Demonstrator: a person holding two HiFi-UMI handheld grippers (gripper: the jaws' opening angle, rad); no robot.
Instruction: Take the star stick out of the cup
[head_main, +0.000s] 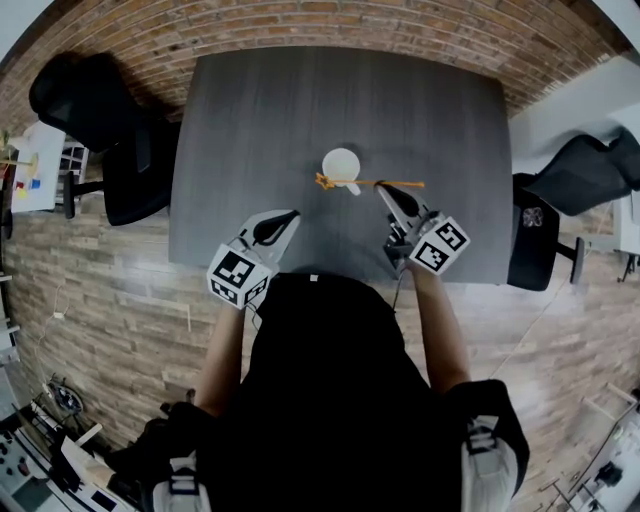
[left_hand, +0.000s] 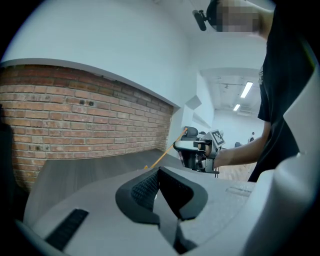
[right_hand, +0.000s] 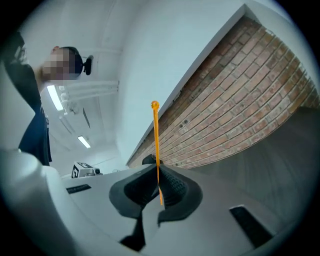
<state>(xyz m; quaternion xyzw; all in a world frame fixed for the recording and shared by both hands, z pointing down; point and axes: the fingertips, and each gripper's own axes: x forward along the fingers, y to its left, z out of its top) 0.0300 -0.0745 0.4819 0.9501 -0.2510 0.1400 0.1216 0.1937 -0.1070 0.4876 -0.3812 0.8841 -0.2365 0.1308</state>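
The dark grey desk fills the middle of the room and carries little besides one white cup near its centre. The person stands at its near edge with a gripper in each hand.

The left gripper hangs over the near part of the desk, well short of the cup. Its jaws are together with nothing between them.

The right gripper is just beside the cup, its jaws clamped on the thin orange star stick partway along the shaft. The stick runs roughly level from the gripper towards the cup, and its thicker end sits right at the cup's near rim.

I'd say the grasp is done and the lift is mostly done. What I can't tell is whether that end is fully clear of the rim. What's left is to carry the stick away from the cup.
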